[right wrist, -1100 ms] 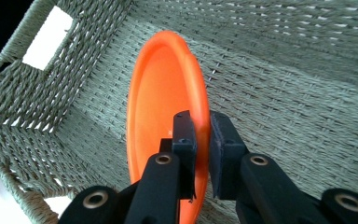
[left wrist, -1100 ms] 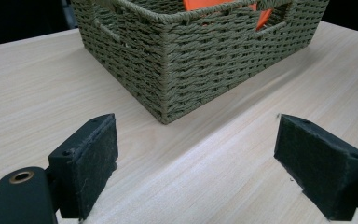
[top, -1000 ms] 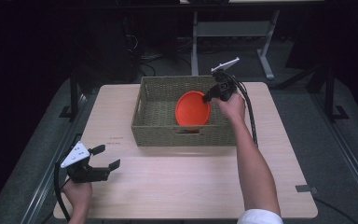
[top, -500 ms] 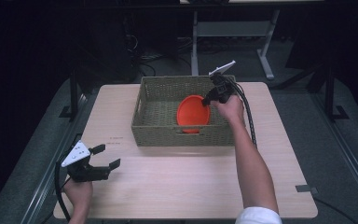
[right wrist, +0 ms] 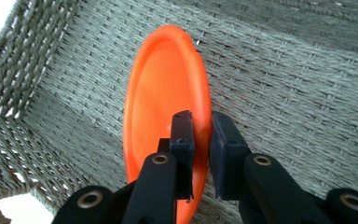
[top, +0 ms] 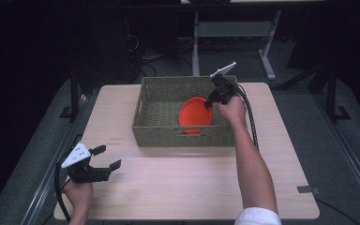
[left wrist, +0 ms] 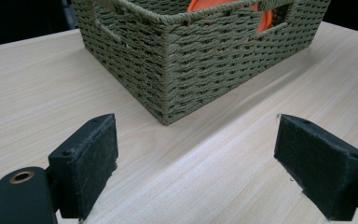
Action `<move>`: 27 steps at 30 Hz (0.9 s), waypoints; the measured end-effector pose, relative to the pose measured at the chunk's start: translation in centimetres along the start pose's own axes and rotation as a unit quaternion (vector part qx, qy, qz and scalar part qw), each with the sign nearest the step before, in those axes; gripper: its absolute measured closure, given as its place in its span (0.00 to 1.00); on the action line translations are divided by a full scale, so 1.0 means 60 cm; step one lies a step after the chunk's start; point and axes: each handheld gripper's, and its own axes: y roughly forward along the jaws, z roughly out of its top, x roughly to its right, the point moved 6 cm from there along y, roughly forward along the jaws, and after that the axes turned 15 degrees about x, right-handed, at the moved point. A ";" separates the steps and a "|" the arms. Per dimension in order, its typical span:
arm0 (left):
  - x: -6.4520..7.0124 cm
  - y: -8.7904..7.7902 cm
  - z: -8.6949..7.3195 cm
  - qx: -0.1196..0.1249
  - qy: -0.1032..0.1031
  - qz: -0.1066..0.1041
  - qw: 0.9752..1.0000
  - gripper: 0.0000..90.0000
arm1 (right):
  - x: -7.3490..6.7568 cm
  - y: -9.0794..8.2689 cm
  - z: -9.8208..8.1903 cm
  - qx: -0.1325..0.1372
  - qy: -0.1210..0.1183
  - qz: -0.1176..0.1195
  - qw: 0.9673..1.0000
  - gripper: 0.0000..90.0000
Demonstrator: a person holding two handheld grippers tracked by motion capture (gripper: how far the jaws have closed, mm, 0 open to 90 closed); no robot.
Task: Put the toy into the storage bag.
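An orange plate (top: 195, 115) stands tilted inside the woven basket (top: 157, 131), and its rim is pinched by my right gripper (top: 209, 104). In the right gripper view the plate (right wrist: 161, 107) hangs over the basket's woven floor (right wrist: 298, 74), with the right gripper (right wrist: 204, 126) shut on its edge. My left gripper (top: 108, 157) rests near the table's front left corner, open and holding nothing. In the left gripper view the open pads (left wrist: 91, 156) face the basket's near corner (left wrist: 168, 60), with the orange plate (left wrist: 205, 4) showing above the rim and through the handle slot.
The wooden table (top: 168, 187) stretches wide in front of the basket. Dark floor, cables and a metal frame (top: 201, 28) lie beyond the far edge. A piece of tape (top: 307, 189) sits at the table's right front.
The right gripper has lowered the orange plate a little deeper into the basket. The left gripper has stayed where it was.
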 end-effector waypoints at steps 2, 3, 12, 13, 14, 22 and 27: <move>0.000 0.000 0.000 0.001 -0.001 0.000 1.000 0.14 | 0.003 0.000 -0.002 -0.007 -0.003 -0.003 1.000 0.85; 0.001 0.000 0.000 0.001 0.000 -0.001 1.000 0.14 | 0.003 0.000 -0.003 -0.009 -0.004 -0.005 1.000 0.84; 0.001 0.000 0.000 0.001 0.000 0.000 1.000 0.14 | 0.007 0.004 -0.007 -0.023 -0.010 -0.024 0.999 0.79; 0.001 0.000 0.000 0.001 0.000 0.000 1.000 0.14 | 0.007 0.005 -0.007 -0.025 -0.011 -0.027 0.999 0.78; 0.000 0.000 0.000 0.000 0.001 -0.001 1.000 0.14 | 0.008 0.006 -0.008 -0.027 -0.012 -0.030 0.999 0.78; 0.000 -0.001 0.000 0.000 0.000 0.001 1.000 0.14 | 0.010 0.007 -0.010 -0.031 -0.009 -0.038 0.999 0.75; 0.001 -0.001 0.000 0.000 0.001 0.000 1.000 0.14 | 0.014 0.000 -0.007 -0.020 -0.011 -0.046 0.999 0.73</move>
